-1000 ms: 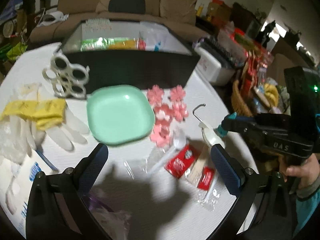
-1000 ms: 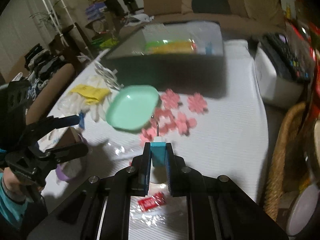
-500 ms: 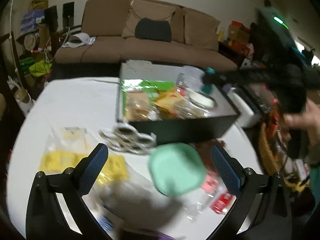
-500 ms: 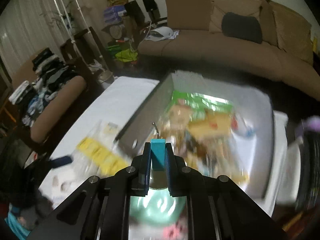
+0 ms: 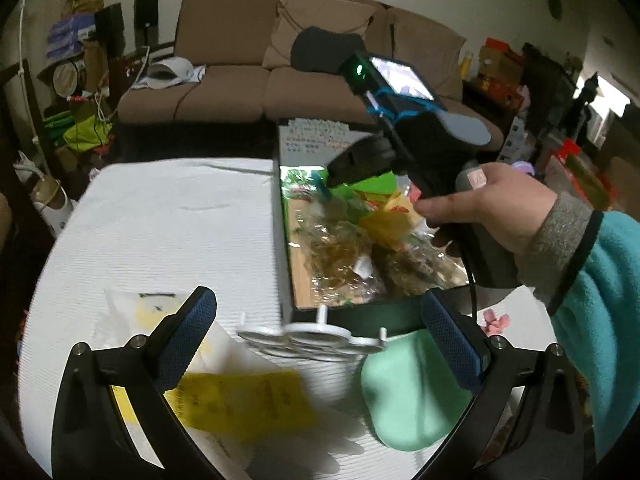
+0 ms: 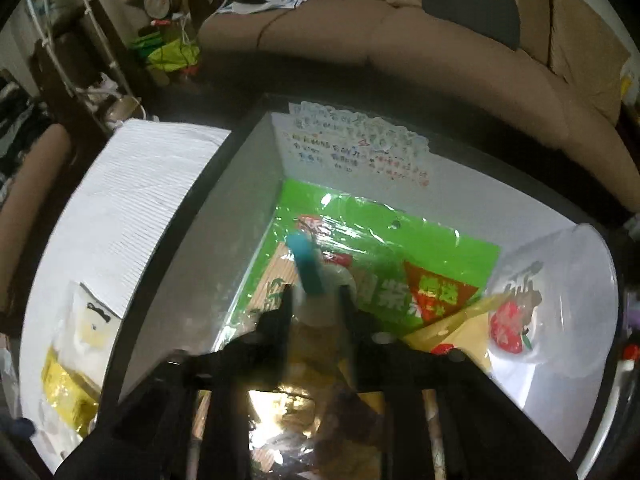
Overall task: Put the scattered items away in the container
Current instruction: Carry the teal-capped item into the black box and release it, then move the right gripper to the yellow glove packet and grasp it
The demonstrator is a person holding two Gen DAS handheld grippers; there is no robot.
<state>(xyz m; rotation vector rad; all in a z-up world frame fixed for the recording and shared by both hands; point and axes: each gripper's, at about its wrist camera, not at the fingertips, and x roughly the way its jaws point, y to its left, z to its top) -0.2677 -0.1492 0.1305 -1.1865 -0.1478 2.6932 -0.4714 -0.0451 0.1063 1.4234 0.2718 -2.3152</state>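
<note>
Your left gripper hovering over counter, fingers apart, empty. Plate, gloves, ring holder waiting beside box. Right gripper fingers opening, releasing hook over half-filled box.

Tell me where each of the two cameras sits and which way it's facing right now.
Left wrist: rides the left claw, held low over the white table, facing the black box and brown sofa; shows its own wide-open fingers plus the person's right hand.
Right wrist: rides the right claw, looking steeply down into the box; jaws opening around a teal-capped item.
Shared: box, sofa, table, yellow packet.
</note>
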